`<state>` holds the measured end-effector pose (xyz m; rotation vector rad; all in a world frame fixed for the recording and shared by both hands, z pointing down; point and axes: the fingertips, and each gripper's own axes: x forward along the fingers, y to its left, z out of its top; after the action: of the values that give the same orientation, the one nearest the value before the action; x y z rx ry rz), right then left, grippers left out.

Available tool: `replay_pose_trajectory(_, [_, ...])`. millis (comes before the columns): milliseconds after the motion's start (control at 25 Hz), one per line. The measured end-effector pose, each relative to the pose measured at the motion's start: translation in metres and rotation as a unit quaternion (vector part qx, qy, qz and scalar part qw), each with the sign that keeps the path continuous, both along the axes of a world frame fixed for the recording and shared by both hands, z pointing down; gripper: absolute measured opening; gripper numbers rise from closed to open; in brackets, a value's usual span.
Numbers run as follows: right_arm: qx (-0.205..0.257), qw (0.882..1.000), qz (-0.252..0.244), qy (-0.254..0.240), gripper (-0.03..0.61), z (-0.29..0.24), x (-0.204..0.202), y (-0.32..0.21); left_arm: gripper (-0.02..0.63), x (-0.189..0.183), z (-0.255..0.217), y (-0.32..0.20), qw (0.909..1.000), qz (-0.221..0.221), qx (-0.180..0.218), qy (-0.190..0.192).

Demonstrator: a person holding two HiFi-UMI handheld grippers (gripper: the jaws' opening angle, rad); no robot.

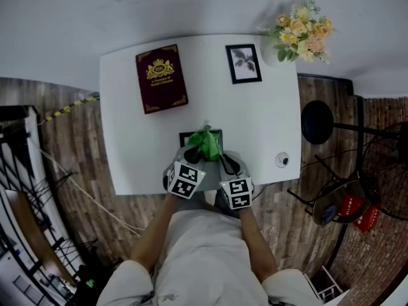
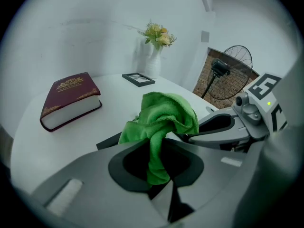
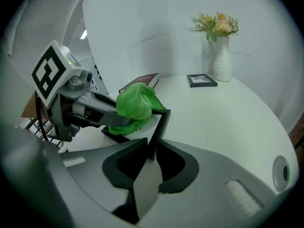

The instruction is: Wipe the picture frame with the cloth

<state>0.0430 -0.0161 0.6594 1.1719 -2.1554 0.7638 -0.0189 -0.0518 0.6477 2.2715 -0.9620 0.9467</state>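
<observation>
The left hand-held gripper point(image 2: 159, 152) has its jaws closed on a bunched green cloth point(image 2: 164, 113), which rests against the black picture frame point(image 3: 160, 123). The right hand-held gripper point(image 3: 151, 148) is clamped on that frame's edge, its jaws only as far apart as the edge is thick. The frame sits at the middle of the tabletop's point(image 1: 268, 126) near edge. A red book point(image 1: 161, 78) lies toward the far left corner, and a vase of flowers point(image 1: 298, 34) stands at the far right.

wall point(image 1: 95, 5): white | floor point(image 1: 83, 164): wood planks | table point(image 1: 268, 132): white, rounded corners | fan point(image 2: 231, 65): black, standing, beside brick
</observation>
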Motion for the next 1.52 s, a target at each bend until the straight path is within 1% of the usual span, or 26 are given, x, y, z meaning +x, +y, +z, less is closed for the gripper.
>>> replay_pose_trajectory(400, [0.002, 1.000, 0.004, 0.009, 0.061, 0.001, 0.002, 0.000, 0.081, -0.033, -0.002, 0.004, 0.9996, -0.024, -0.003, -0.013])
replay_pose_trajectory(880, [0.002, 1.000, 0.013, 0.010, 0.061, 0.003, 0.002, 0.000, 0.081, -0.068, -0.006, 0.009, 0.9984, -0.054, -0.003, -0.017])
replay_pose_trajectory(1280, [0.000, 0.999, 0.033, 0.014, 0.061, 0.002, 0.009, 0.003, 0.083, -0.097, -0.007, 0.013, 0.9963, -0.078, -0.007, -0.035])
replay_pose_trajectory(1400, [0.001, 0.999, 0.040, 0.013, 0.061, 0.000, 0.015, 0.006, 0.083, -0.101, -0.011, 0.012, 0.9960, -0.082, -0.003, -0.036])
replay_pose_trajectory(1520, [-0.001, 0.999, 0.039, 0.012, 0.061, 0.001, 0.016, 0.010, 0.083, -0.094, -0.022, 0.011, 0.9968, -0.077, 0.007, -0.023])
